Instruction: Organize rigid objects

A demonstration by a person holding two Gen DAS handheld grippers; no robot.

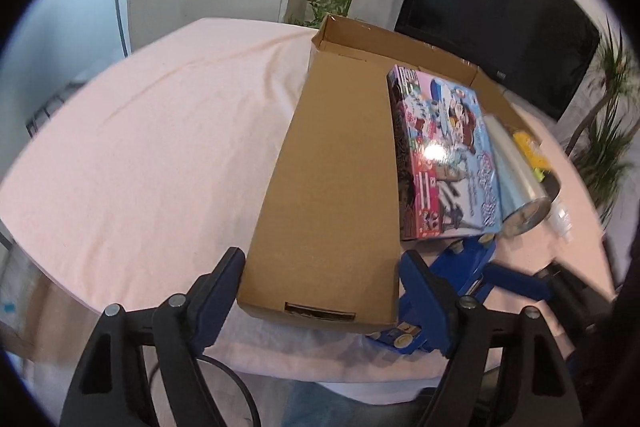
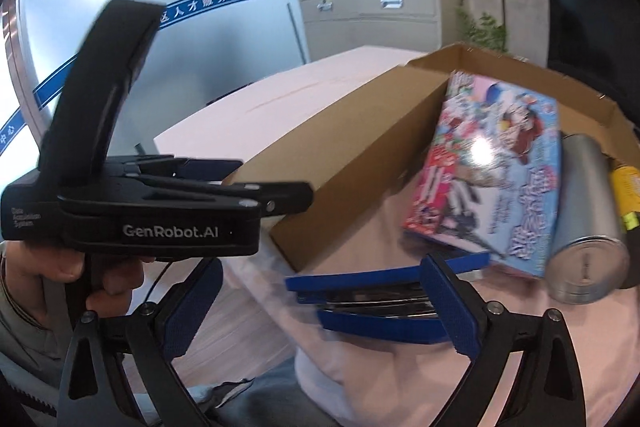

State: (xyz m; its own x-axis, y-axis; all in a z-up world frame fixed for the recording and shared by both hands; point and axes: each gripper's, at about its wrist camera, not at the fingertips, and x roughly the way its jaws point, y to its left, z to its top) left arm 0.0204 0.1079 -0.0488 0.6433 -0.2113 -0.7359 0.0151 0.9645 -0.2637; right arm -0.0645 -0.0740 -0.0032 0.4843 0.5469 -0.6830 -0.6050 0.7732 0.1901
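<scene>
Fingers [image 1: 228, 279] wide apart, straddling cardboard box [image 1: 332, 187]

left claw [image 1: 320, 291]: black frame | blue pads | silver screws | "GenRobot.AI" lettering

The yellow plastic object [image 2: 628, 195] lies mostly hidden behind the silver metal cylindrical flask [image 2: 588, 223], cut by the picture's edge, its kind untellable.

Left wrist view — low at table edge, close, facing along cardboard box [image 1: 332, 163]. Right wrist view — rightward, looking leftward; both share box, toy package [image 2: 492, 167].
</scene>
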